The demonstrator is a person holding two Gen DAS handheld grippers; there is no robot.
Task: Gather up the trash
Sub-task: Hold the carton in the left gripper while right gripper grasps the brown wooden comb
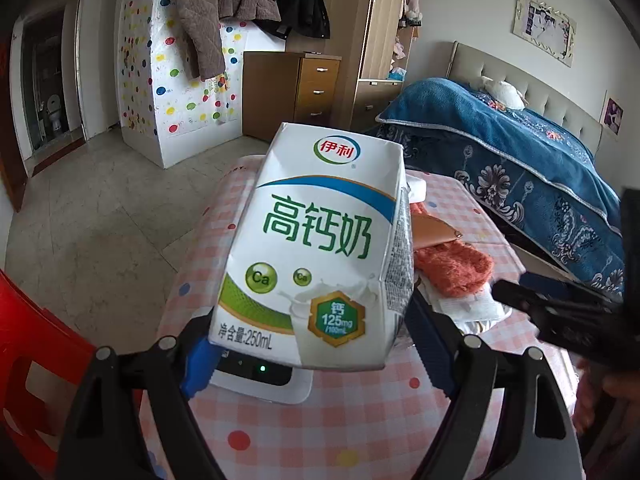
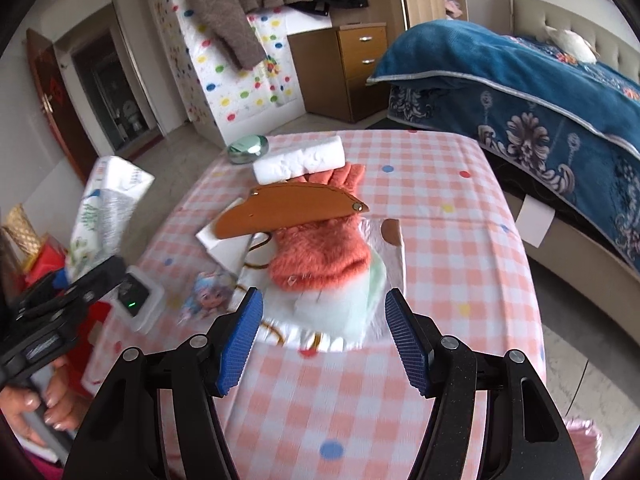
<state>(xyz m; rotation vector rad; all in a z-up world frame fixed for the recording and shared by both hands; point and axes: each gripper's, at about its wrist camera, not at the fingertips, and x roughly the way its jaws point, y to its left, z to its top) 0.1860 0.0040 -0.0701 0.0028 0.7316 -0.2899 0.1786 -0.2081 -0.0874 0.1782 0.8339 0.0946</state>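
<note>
— Where is the trash right now?

— The white milk carton with green lettering (image 1: 316,256) is off the desk, clenched near its bottom end by the left tongs (image 1: 308,344). Its long axis runs away from the tongs, top end tilted up and forward. It hangs above a white box with a green light (image 1: 264,380), at the left edge of the pink-checked desk (image 1: 360,420).

— And the other hand?

— The right tongs (image 2: 322,336) are released, blue pads wide apart, holding nothing. They hover over the near part of the desk, facing a crumpled white wrapper (image 2: 340,304) that lies just ahead, under the near end of a fuzzy orange glove (image 2: 320,256).

— So which hand takes that?

— The right, I judge: the wrapper sits almost between its pads, well to the right of the carton. A brown leather sheath (image 2: 288,212) lies across the glove's far end, its long axis crosswise.
</note>
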